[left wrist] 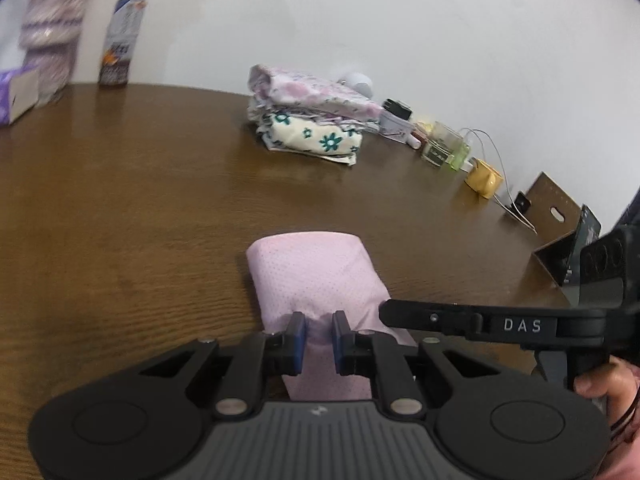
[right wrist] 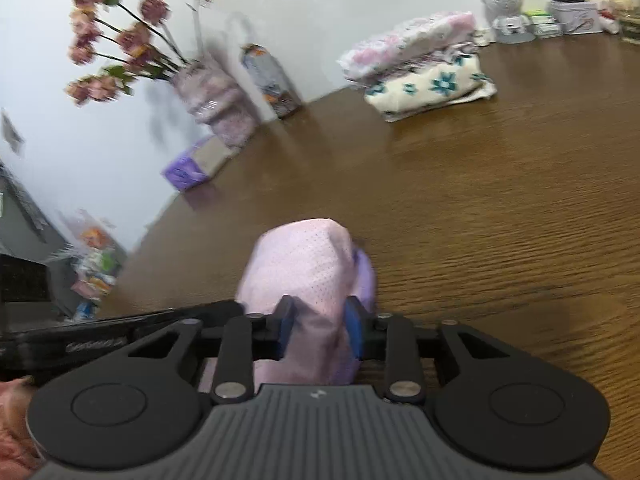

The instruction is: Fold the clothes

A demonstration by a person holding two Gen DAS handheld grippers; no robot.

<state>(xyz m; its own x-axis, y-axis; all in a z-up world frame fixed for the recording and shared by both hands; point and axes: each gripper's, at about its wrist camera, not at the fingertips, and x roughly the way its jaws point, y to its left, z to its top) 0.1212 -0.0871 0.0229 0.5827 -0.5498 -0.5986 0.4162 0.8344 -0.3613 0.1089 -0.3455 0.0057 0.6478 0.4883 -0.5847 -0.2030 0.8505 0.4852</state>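
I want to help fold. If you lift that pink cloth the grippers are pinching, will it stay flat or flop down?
Probably flop: the pink cloth bunches softly where the left gripper and right gripper pinch it. It looks thin and mesh-like, so likely light. On the smooth wooden table it may slide easily when pushed.

Bare desk [left wrist: 120, 208] stretches wide across the middle of both views. A folded clothes stack [left wrist: 308, 120] blocks the far centre; bottles and boxes [left wrist: 444, 148] line the wall at right.
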